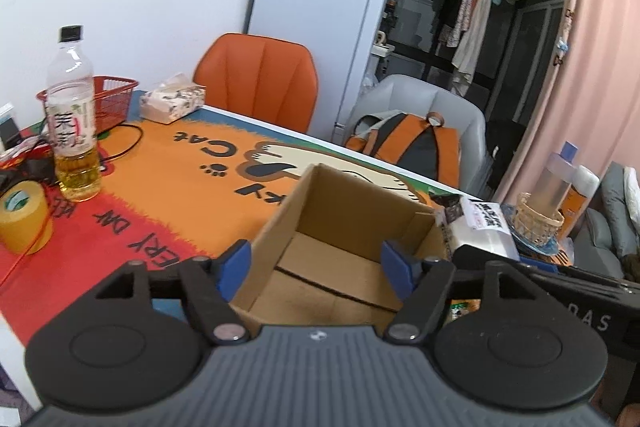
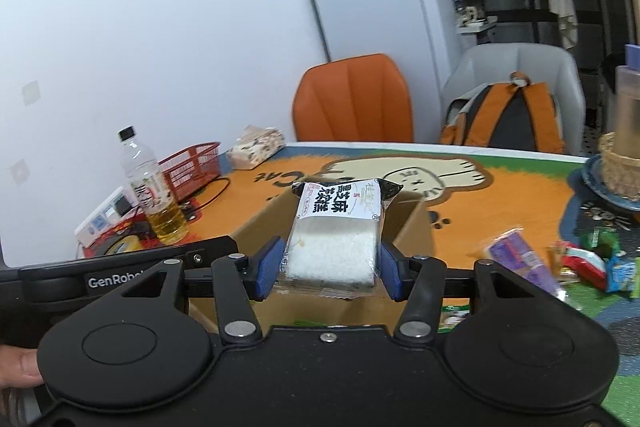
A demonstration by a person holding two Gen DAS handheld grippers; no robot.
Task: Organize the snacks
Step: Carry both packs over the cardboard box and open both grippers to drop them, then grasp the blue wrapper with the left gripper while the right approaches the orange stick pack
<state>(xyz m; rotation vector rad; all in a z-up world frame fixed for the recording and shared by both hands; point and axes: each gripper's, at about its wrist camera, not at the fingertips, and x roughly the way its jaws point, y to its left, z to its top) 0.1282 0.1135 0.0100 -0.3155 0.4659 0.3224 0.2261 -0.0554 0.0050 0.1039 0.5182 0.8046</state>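
An open cardboard box [image 1: 344,227] stands on the orange cat-print table mat; its inside looks empty. My left gripper [image 1: 316,267] is open, its blue pads astride the box's near left wall, holding nothing. My right gripper [image 2: 328,267] is shut on a white snack packet with a black-and-white label [image 2: 336,235], held just above the box [image 2: 408,227]. The same packet shows in the left wrist view [image 1: 480,227] at the box's right edge. More wrapped snacks [image 2: 560,263] lie on the mat to the right.
A tea bottle [image 1: 74,119], a tape roll [image 1: 22,219], a red basket [image 1: 112,99] and a tissue pack [image 1: 172,101] sit at the left. A woven holder with a bottle on a blue plate [image 1: 538,219] stands at the right. An orange chair [image 1: 260,79] stands behind the table.
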